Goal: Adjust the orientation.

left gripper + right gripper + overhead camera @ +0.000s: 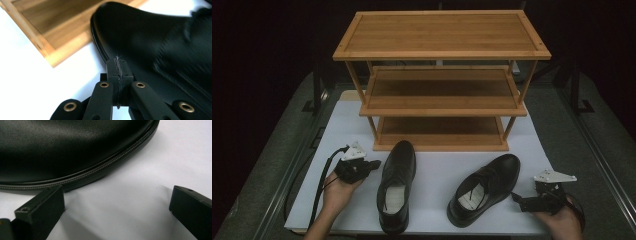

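Two black leather shoes lie on the white board in front of a wooden rack. The left shoe (397, 186) points toward the rack; the right shoe (486, 187) angles up to the right. My left gripper (373, 164) is shut with nothing between its jaws, its tip just left of the left shoe (155, 50). In the left gripper view its pads (117, 72) press together beside the shoe's toe. My right gripper (515, 199) stands open just right of the right shoe's side (62, 150); one fingertip (42, 207) sits close against the sole edge.
A three-tier wooden rack (441, 55) stands at the back of the white board (432, 200), its shelves bare; its lowest tray (50, 32) lies close beyond the left shoe's toe. Grey table edges with metal rails run along both sides.
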Available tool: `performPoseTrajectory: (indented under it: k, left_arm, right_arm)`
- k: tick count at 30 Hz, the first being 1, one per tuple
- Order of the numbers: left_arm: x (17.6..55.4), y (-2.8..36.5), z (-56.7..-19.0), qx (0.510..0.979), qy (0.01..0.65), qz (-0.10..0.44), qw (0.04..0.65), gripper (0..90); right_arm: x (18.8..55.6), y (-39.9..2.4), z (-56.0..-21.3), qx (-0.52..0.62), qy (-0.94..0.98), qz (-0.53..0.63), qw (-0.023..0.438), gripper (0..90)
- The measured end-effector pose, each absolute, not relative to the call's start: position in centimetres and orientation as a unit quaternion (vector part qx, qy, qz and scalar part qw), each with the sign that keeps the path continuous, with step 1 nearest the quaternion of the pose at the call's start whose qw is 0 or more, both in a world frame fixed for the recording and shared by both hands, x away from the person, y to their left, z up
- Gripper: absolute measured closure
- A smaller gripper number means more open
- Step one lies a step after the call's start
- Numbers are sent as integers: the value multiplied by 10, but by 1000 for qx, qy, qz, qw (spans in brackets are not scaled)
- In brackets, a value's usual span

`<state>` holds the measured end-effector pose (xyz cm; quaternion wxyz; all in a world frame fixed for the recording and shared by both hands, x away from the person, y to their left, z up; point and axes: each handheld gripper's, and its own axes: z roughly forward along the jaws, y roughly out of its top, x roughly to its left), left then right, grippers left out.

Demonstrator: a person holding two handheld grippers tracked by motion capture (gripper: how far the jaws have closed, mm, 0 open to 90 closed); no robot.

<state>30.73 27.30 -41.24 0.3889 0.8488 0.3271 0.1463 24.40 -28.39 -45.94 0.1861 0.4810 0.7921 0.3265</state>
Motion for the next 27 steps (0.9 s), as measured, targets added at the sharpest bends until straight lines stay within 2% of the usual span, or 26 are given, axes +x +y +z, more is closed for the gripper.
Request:
performPoseTrajectory:
  k: [11,14,27]
  left_arm:
    - [270,280,-430,861,312,101,390,900]
    - [270,274,-432,864,304,86,393,900]
    - [271,267,-434,866,300,89,390,900]
  right_arm:
    - [244,-284,-459,481,792,326,186,0]
    - [244,-284,-459,481,792,326,186,0]
    - [244,-284,-459,481,792,326,186,0]
